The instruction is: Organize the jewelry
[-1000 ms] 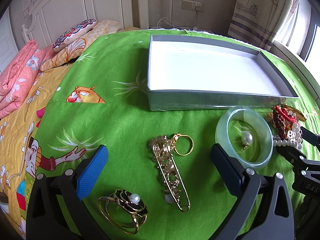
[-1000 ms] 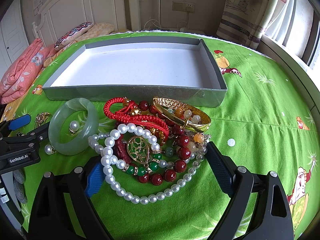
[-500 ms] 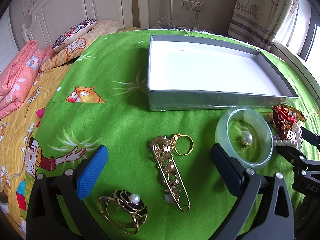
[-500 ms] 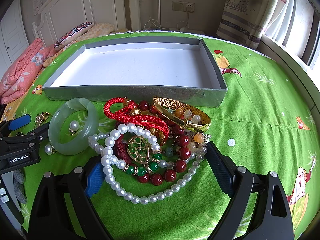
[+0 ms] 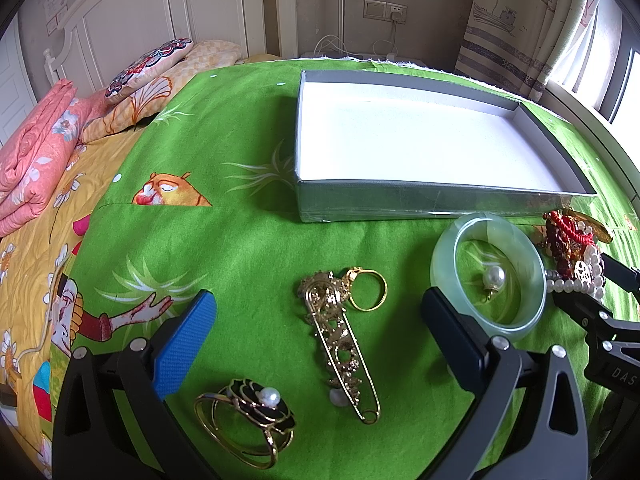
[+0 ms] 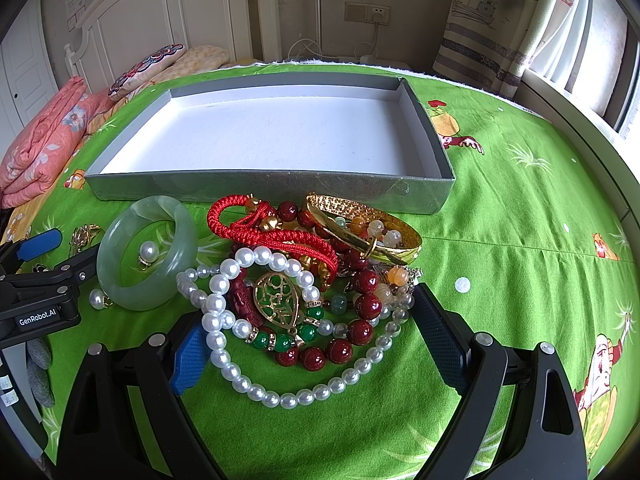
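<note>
Both tools stand wide over the green bed cover, holding nothing. Nearest the left tool (image 5: 316, 334) lie a black flower ring (image 5: 248, 416) and a gold pin (image 5: 340, 336). The right tool (image 6: 316, 340) straddles a pearl necklace (image 6: 280, 384), seemingly tangled with red beads (image 6: 360, 304). Beyond, a jade bangle (image 6: 146, 252), then the grey box (image 6: 272, 190).

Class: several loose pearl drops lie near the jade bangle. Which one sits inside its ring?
The pearl drop enclosed by the jade bangle; another pearl lies outside its rim, nearer the left gripper.
</note>
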A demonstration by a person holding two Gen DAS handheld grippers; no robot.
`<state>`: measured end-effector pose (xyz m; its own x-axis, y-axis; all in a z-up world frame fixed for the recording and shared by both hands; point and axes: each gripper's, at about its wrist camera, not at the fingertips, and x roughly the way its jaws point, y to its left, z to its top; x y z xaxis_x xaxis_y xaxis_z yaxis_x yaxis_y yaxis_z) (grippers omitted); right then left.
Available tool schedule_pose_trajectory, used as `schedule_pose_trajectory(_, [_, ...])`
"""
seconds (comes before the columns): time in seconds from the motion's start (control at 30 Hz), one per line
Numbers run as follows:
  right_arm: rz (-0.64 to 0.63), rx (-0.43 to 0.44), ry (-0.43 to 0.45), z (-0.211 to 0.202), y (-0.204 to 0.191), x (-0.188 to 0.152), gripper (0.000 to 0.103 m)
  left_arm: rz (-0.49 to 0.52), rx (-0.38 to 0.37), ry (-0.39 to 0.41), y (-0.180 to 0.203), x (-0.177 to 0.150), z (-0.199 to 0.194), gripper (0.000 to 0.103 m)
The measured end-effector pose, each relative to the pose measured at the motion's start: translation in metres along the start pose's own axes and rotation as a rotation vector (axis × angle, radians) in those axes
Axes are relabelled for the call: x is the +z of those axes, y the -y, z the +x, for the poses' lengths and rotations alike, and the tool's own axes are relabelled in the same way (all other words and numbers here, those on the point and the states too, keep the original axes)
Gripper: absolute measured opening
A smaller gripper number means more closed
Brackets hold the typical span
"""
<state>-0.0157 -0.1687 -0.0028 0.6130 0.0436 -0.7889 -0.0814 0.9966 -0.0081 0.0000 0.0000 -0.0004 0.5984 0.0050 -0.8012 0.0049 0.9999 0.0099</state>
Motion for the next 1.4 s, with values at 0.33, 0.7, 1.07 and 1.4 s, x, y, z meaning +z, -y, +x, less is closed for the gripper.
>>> schedule_pose_trajectory(0.33, [-0.007,0.002,-0.002,0.002,-0.002,0.002,0.087,-0.004,0.004,-0.001,-0.001,0.001,0.0,0.101])
schedule_pose_trajectory(0.7, [-0.052,0.079,0.029,-0.025,0.006,-0.02,0.087,0.059,-0.092,0.035,-0.003,-0.009,-0.016,0.1])
schedule_pose_trajectory(1.07, [-0.072,0.137,0.145,-0.064,0.013,-0.035,0.087,0.256,-0.163,0.101,0.049,-0.005,-0.035,0.092])
schedule_pose_trajectory(1.4, [-0.026,0.162,0.203,-0.075,0.029,-0.034,0.086,0.196,-0.209,-0.003,0.042,0.017,-0.005,0.057])
